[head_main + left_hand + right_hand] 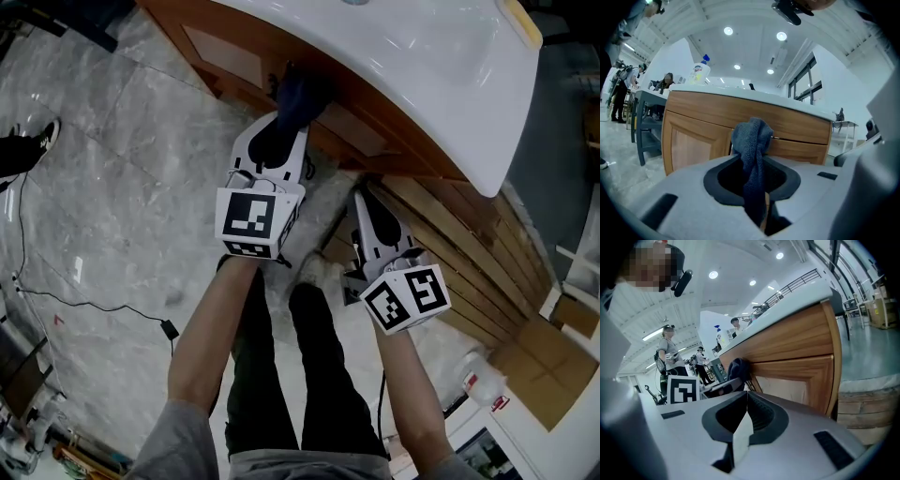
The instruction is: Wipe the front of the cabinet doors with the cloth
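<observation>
Marble floor (103, 169); wooden cabinet (225, 58) under white counter (422, 66). Left gripper (286, 117) is clamped on a dark blue cloth (752, 140). Cloth is bunched against the cabinet front near the door seam, though contact is probable rather than certain. Right gripper (746, 401) has jaws together with nothing between them, and hangs just beside the cabinet, right of the cloth.

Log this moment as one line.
left gripper: shut on cloth | cloth: bunched, at cabinet door front | right gripper: shut, empty
</observation>
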